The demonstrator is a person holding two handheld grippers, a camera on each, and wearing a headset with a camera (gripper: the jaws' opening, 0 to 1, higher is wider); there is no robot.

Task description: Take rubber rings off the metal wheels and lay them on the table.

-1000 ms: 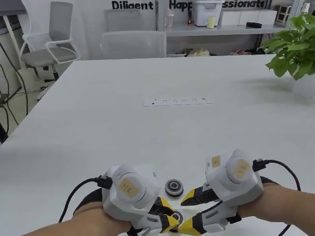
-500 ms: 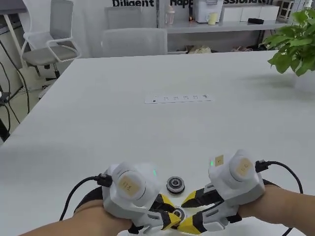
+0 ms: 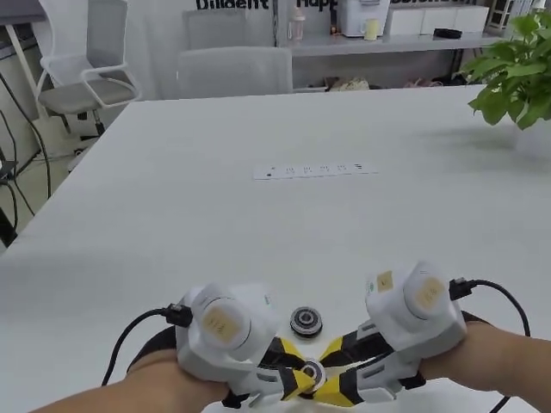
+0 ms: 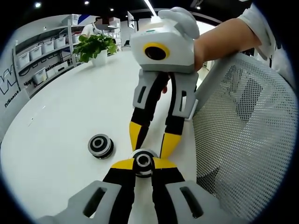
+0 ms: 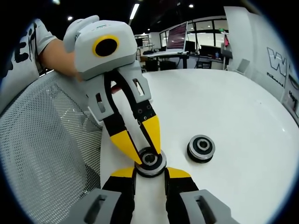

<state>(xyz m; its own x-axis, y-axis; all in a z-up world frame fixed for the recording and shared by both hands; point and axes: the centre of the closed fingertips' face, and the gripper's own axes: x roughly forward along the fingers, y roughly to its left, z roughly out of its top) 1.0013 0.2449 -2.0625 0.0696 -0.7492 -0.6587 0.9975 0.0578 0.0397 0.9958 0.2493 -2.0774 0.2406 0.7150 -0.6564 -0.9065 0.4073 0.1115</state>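
A metal wheel (image 3: 309, 373) with a black rubber ring is held just above the table's near edge. My left gripper (image 3: 297, 379) is shut on it from the left, its yellow tips (image 4: 123, 164) clamping the wheel (image 4: 142, 162). My right gripper (image 3: 321, 384) meets it from the right, its jaws closed against the same wheel (image 5: 150, 161). In the left gripper view the right gripper (image 4: 150, 140) reaches down to the wheel from above. A second wheel (image 3: 305, 321) with its black ring lies flat on the table just beyond; it shows too in the gripper views (image 4: 100, 145) (image 5: 201, 148).
The white table (image 3: 258, 232) stretches far ahead, with a flat white power strip (image 3: 312, 172) at its middle. A green plant (image 3: 516, 69) stands at the far right and grey chairs (image 3: 232, 73) behind. A mesh chair back (image 4: 233, 140) is close to the near edge.
My right gripper's jaws, apart a second ago, have closed in on the wheel that the left gripper holds. The loose wheel has not moved.
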